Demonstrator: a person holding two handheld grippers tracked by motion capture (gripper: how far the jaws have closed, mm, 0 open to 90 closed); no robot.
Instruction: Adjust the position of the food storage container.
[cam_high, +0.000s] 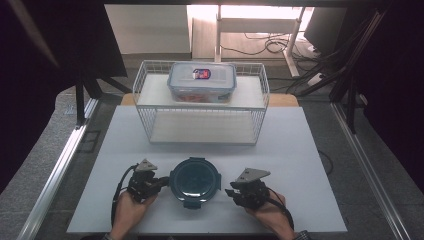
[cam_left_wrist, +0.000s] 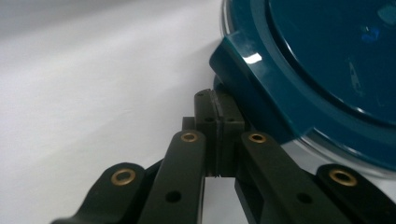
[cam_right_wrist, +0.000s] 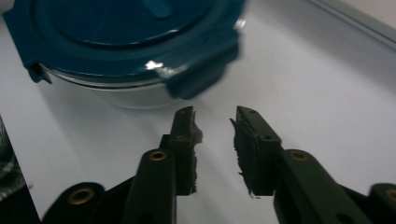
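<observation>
Dim room, bright glare at top centre, dark corners, soft blurry close-ups, lid highlights

- A round clear-walled container with a dark teal plastic snap-on lid (cam_high: 195, 181) sits upright on the white table top (cam_high: 300, 150), near its front edge and about midway along it. Its lid is on, with locking flaps spaced round the rim; the flaps seen up close hang down over the clear wall.
- A rectangular clear plastic box with a grey-blue clip lid (cam_high: 202, 80) rests flat on the upper shelf of the white wire rack (cam_high: 150, 95), well behind the round container. A small label lies on its lid, and something reddish shows through its wall.
</observation>
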